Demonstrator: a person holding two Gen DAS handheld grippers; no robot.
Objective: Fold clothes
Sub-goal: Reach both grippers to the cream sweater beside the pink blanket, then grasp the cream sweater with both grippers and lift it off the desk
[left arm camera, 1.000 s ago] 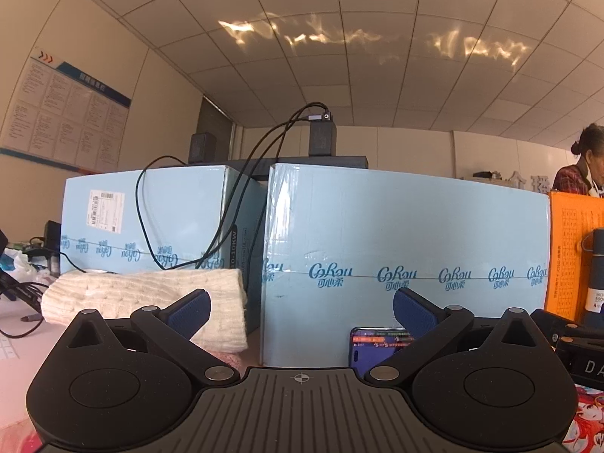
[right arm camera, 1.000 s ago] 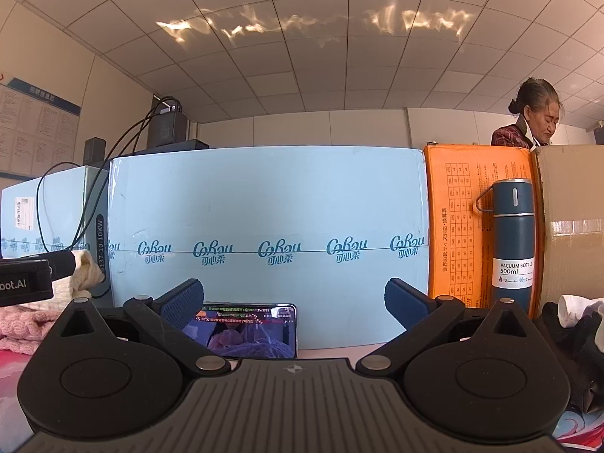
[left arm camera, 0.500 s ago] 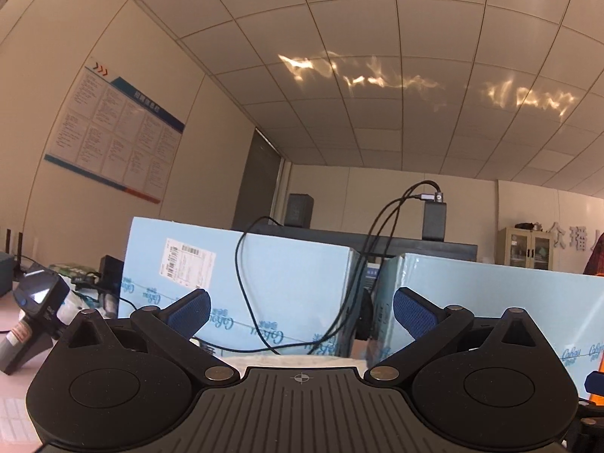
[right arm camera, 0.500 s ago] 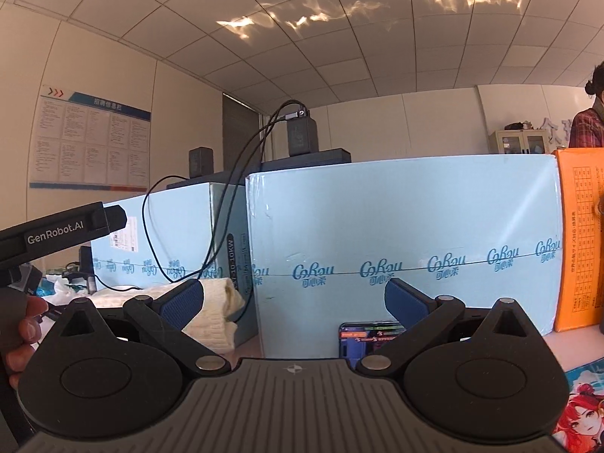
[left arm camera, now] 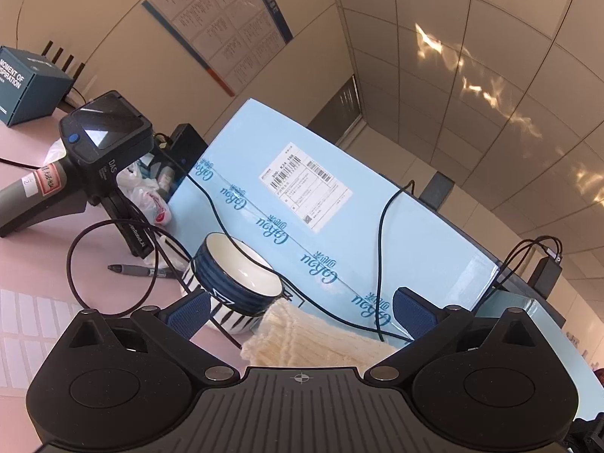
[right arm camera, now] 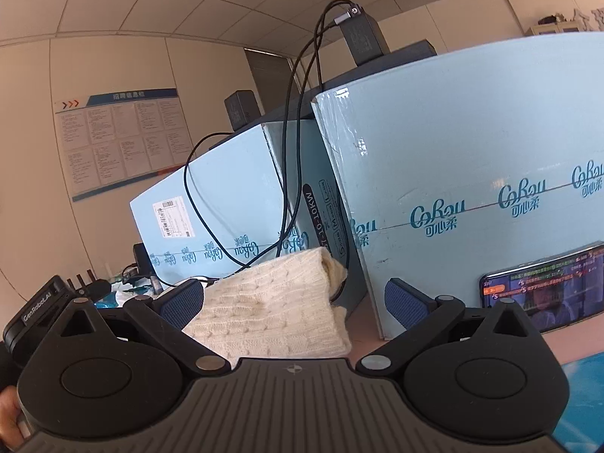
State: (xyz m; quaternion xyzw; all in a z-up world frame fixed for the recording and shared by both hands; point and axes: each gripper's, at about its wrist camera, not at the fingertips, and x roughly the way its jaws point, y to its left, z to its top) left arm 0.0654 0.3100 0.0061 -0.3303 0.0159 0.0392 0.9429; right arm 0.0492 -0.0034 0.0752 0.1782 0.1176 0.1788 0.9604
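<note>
Cream knit sweater (right arm camera: pixel 271 313) — seemingly folded — between spread right claw (right arm camera: pixel 294 302) fingers.

The light-blue cartons (right arm camera: pixel 472 173) carry a repeated teal "CoRou" logo with the characters 可心柔 beneath; one end panel reads "10-10KW". A white barcode shipping label (left arm camera: pixel 307 185) is stuck on the left carton, its print too small to read. The dark teal box (left arm camera: pixel 26 83) shows "MOMENT OF INSPIRATION". The black scanner-like device (left arm camera: pixel 102 143) is marked "DAS". The other hand-held gripper (right arm camera: pixel 37 307) bears "GenRobot.AI".
</note>
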